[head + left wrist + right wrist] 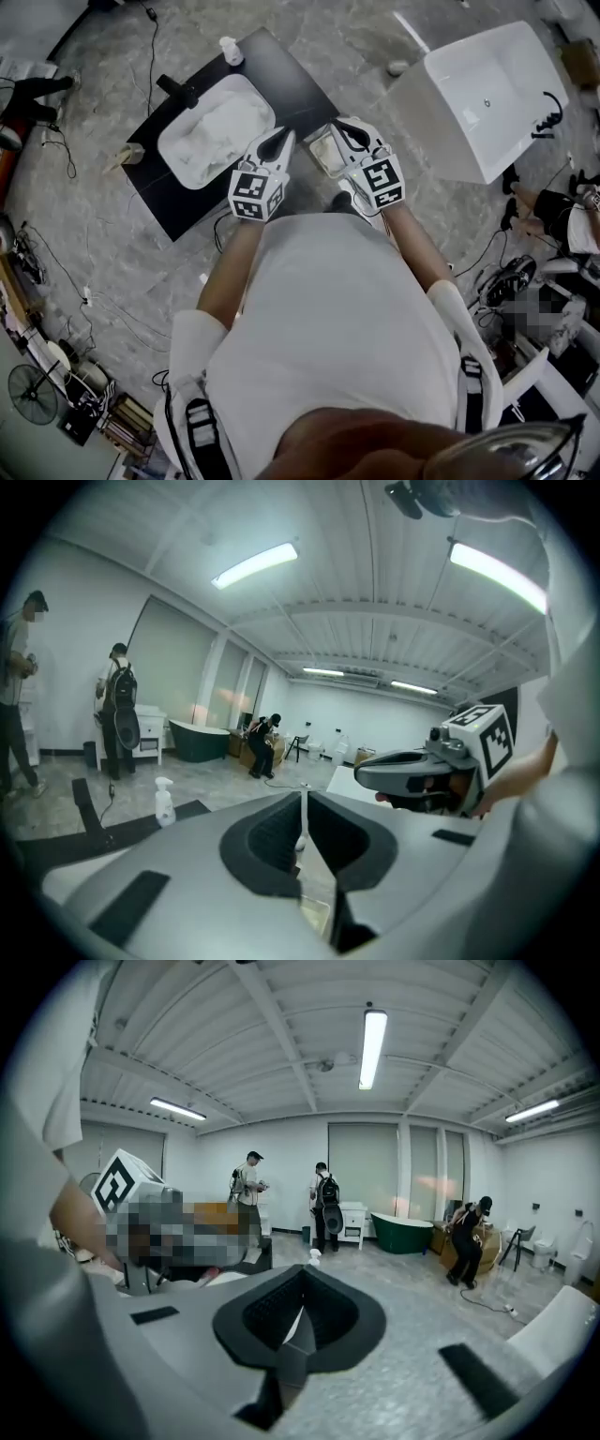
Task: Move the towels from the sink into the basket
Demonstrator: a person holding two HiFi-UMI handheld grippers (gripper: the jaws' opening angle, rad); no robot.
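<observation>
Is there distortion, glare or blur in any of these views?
Head view: sharp, evenly lit; the white towels look almost washed out. Left gripper view: strong fisheye, dark corners, glaring ceiling lamp. Right gripper view: same fisheye, dark corners.

- The white crumpled cloth towels (pixel 223 127) lie heaped in the basin and fill most of it.
- The white oval ceramic sink (pixel 176 165) is sunk into a black rectangular countertop (pixel 164 202).
- The pale square open-topped basket (pixel 325 152) stands on the grey floor, just beside the countertop's corner and apart from the sink. Its contents cannot be made out.
</observation>
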